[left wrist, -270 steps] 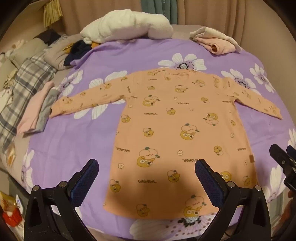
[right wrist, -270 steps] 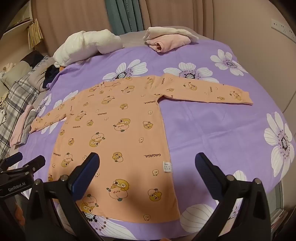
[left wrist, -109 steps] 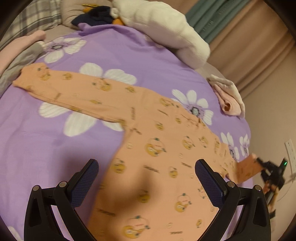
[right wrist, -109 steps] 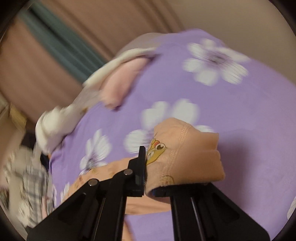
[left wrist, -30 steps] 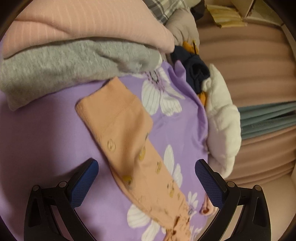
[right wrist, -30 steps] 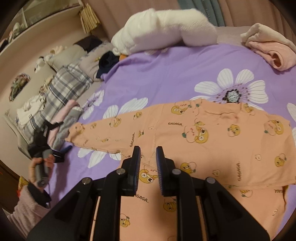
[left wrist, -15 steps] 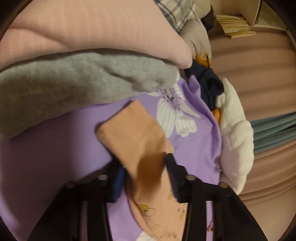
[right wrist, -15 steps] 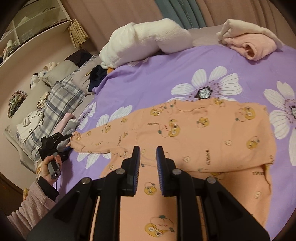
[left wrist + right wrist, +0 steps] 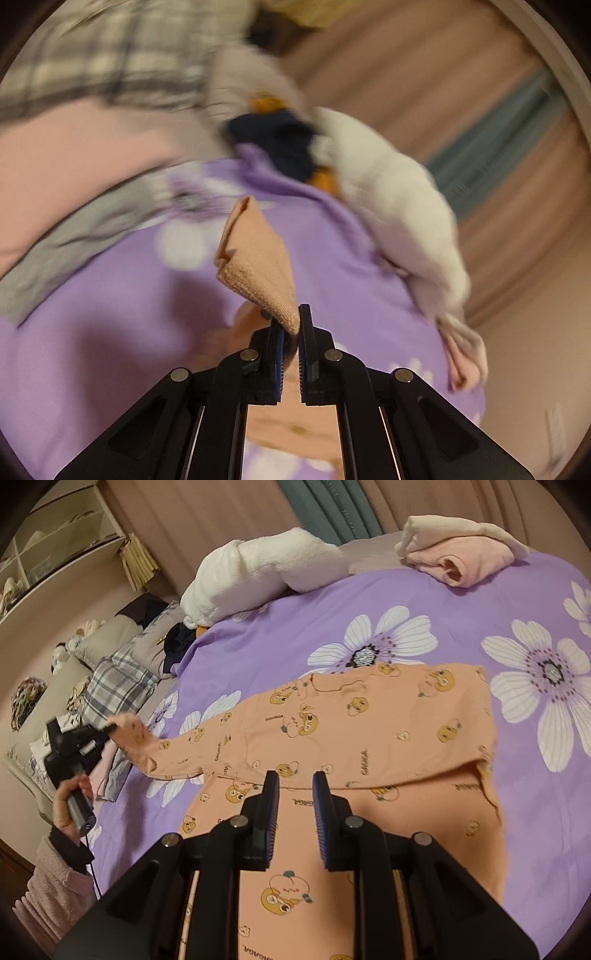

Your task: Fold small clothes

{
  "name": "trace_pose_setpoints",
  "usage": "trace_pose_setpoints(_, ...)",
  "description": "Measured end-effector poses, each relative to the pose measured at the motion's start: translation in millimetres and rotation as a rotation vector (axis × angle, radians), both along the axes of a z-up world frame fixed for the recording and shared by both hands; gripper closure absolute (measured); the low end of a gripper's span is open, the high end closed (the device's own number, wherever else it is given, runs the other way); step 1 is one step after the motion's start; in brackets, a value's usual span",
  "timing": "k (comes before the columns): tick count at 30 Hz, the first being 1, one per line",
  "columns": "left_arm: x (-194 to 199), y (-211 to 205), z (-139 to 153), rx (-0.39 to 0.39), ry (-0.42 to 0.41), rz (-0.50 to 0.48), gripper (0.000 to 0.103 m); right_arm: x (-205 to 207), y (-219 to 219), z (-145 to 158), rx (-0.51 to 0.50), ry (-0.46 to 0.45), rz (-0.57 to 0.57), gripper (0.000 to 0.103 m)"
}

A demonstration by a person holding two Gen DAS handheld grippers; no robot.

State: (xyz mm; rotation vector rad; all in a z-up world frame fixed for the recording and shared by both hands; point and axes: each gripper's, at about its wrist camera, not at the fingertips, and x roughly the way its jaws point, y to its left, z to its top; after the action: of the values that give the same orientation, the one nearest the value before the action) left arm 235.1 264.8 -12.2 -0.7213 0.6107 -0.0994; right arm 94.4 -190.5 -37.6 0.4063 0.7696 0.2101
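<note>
Lying face-up across a purple bedspread with white flower prints point(image 9: 424, 598), the peach long-sleeved child's top with yellow cartoon figures point(image 9: 354, 734) is partly folded: its right sleeve already rests flat across the chest, its edge running just ahead of the right gripper point(image 9: 294, 794). The other sleeve is mid-fold. The left gripper point(image 9: 291, 325) has its jaws clamped on the sleeve cuff point(image 9: 255, 266), which stands raised clear of the bedspread, while the rest of that sleeve still trails out toward the bed's edge. The right gripper holds nothing, its jaws set a little apart above the shirt's lower body.

What remains, by the look of it, is to carry this cuff inward over the chest, lay it flat, then fold the body up from the hem.

Around the work sit a fluffy white blanket roll point(image 9: 258, 568) at the head of the bed, a folded pink fleece garment point(image 9: 461, 557) beyond it, a grey plaid cloth point(image 9: 118, 683) off the bed's edge, and a stack of pink and grey folded clothes point(image 9: 110, 771) just beside the held sleeve.
</note>
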Motion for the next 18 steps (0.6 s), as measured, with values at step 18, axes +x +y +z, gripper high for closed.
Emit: trace_pose_setpoints(18,-28,-315,4,0.277,0.011,-0.531,0.101,-54,-89,-25,0.097,0.049,-0.157,0.081)
